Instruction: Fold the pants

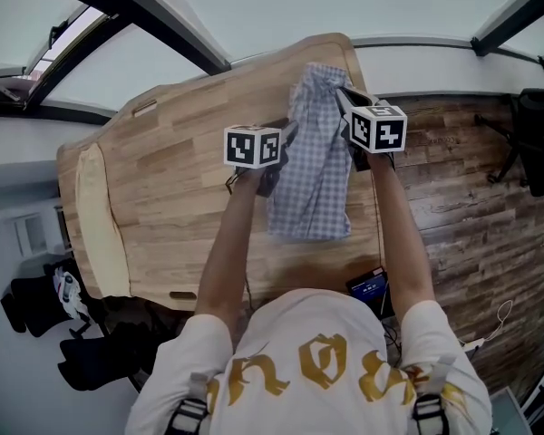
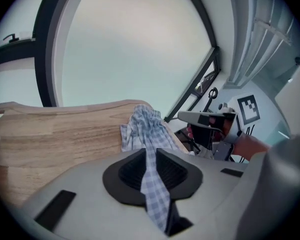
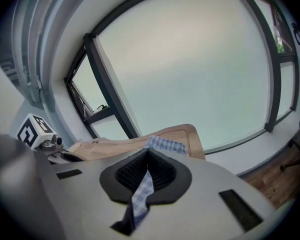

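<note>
Pants (image 1: 313,166), partly lifted off the table (image 1: 163,188), are pinched by my left gripper (image 2: 151,171) and right gripper (image 3: 145,176); I'd hold both level, fabric taut.

Both arms (image 1: 228,243) extended forward, seemingly near straight; left tongs (image 2: 151,165) pinch pants (image 1: 313,175); right tongs (image 3: 146,173) clamped on pants.

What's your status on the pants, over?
Left gripper shut on pants, right gripper too. Pants bunched between them over the wooden table. Nothing else near them in the way.
</note>
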A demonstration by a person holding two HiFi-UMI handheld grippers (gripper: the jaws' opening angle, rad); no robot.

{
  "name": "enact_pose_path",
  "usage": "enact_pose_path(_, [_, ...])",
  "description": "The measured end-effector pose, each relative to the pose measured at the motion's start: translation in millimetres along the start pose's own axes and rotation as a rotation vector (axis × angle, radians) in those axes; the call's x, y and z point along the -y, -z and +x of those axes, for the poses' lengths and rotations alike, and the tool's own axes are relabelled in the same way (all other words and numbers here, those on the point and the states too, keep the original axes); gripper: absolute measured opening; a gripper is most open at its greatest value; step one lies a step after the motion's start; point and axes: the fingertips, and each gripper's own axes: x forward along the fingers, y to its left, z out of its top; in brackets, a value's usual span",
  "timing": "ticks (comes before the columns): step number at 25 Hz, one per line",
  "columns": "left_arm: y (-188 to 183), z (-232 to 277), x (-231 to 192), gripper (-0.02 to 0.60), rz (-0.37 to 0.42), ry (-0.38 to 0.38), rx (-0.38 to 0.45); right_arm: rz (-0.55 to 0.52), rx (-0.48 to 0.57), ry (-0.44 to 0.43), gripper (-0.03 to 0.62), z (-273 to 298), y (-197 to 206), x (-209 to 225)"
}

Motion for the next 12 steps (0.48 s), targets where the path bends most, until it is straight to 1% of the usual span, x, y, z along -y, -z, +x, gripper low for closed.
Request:
enact_pose_path(1, [-0.9,-2.0,1.2,0.061,0.006,-0.006,0.018,-0.009,0.009,-0.015,0.023,-8.2,2.1,-3.7])
enact_pose_path(3, [-0.3,-7.7,2.3,0.051,0.043,-0.037,0.028,-0.075,0.022,-0.032,0.022,-26.1,7.6,-12.7])
enact_pose_path(5, [-1.1,-15.8,2.7,0.048,0.103,-0.077,0.036,-0.152,0.031,-0.024,0.022,-43.1,11.5,-20.1])
enact_pose_path(6, [-2.4,-20.4,3.9,0.048,0.126,-0.090,0.049,-0.172,0.038,-0.017,0.023,-51.5,12.6,-22.4])
enact_pose_path(8, [-3.5,-30.3,8.4,0.048,0.142,-0.095,0.084,-0.184,0.054,-0.002,0.022,-69.2,14.6,-25.6])
enact_pose_path(12, [2.3,-57.6,13.6,0.046,0.153,-0.115,0.132,-0.153,0.085,0.002,0.023,-101.1,20.2,-40.8])
